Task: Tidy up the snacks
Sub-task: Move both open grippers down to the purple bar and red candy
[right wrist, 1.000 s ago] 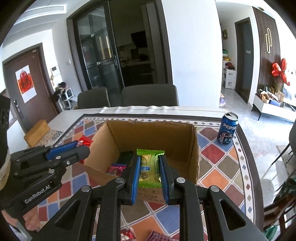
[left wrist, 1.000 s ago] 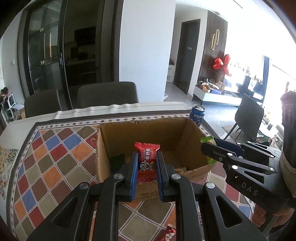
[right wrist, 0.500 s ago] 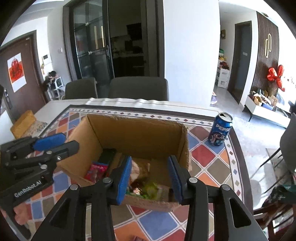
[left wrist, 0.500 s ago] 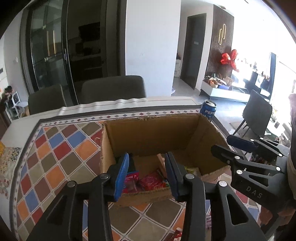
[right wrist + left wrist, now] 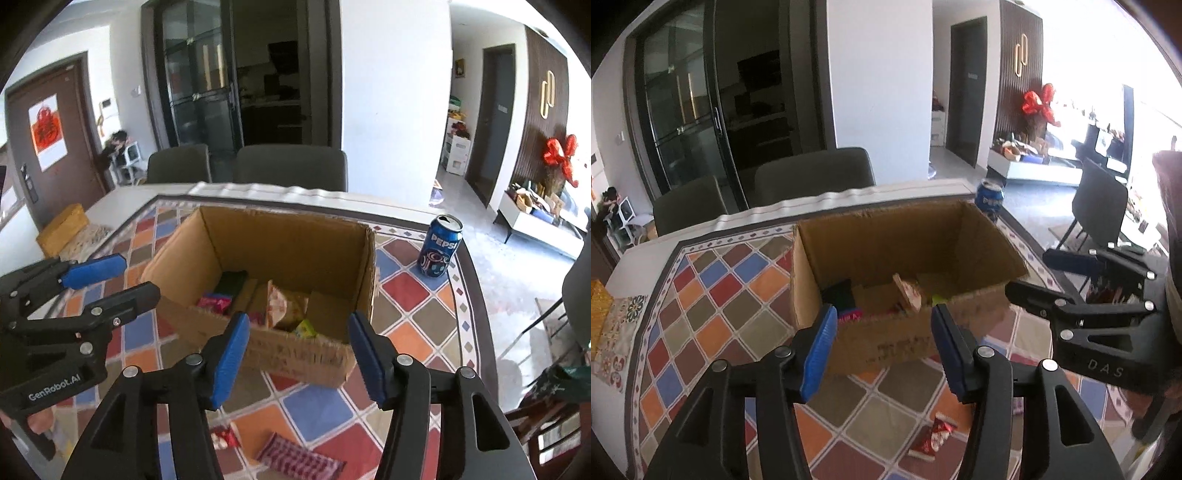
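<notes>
An open cardboard box (image 5: pixel 908 240) (image 5: pixel 288 236) stands on the patterned tablecloth and holds several snack packets, among them a green one (image 5: pixel 306 328) and a pink one (image 5: pixel 214 302). My left gripper (image 5: pixel 884 349) is open and empty in front of the box's near wall. My right gripper (image 5: pixel 299 356) is open and empty, also before the near wall. Each gripper shows in the other's view, the right one (image 5: pixel 1030 275) and the left one (image 5: pixel 122 275). A red packet (image 5: pixel 932 437) (image 5: pixel 225 437) and a checked pink packet (image 5: pixel 299 459) lie on the cloth near me.
A blue Pepsi can (image 5: pixel 439 246) (image 5: pixel 989 199) stands right of the box near the table's edge. Two dark chairs (image 5: pixel 291 166) stand behind the table. A yellow box (image 5: pixel 62 229) lies at the far left.
Both grippers opened and let their packets, red on the left and green on the right, fall into the box. Both then drew back and up from it.
</notes>
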`<state>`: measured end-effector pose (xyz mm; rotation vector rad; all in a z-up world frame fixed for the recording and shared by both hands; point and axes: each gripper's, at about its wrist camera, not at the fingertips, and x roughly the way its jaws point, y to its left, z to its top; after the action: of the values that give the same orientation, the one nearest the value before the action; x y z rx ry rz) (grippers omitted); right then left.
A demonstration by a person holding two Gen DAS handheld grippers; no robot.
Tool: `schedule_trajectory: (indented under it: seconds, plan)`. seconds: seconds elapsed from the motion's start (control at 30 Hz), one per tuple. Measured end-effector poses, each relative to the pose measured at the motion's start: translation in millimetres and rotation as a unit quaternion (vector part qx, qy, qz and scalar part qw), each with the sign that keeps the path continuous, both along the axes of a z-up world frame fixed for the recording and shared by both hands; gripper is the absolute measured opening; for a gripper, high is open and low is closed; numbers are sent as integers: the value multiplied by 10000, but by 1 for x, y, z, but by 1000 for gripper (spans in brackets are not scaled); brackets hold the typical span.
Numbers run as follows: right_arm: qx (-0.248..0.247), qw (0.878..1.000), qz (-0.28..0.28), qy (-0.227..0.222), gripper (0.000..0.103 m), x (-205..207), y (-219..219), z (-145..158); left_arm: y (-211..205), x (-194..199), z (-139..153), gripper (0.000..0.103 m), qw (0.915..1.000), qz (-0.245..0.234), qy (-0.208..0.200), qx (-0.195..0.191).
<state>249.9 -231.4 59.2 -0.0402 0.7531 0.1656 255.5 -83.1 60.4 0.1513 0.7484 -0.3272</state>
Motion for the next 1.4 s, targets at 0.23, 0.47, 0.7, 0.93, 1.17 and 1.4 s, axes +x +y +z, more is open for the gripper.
schedule_trajectory:
  seconds: [0.23,0.47,0.7,0.93,1.17,1.4]
  plan:
    - [-721,9958,330,447,57,-12,7,-13,-4,-21,-19,53,9992,-156,258,266]
    - [-1238,9848,769,944,57,-31,14,-43,-9,-39,-50,54,9970,-306,612,359]
    - [-1480,9726,1085,1426,57,-42,22,-78,-18,-50,-83,55,9924,-483,956,600]
    - [-1737,9570,1351,1893,57,-50,25,-112,-28,-53,-117,55,9850,-714,1370,773]
    - [-1792,9449,1649,2187,57,-53,26,-136,-34,-50,-137,55,9796,-844,1630,814]
    - [-1924,9350,1896,2296,58,-47,26,-152,-38,-44,-151,55,9758,-858,1827,844]
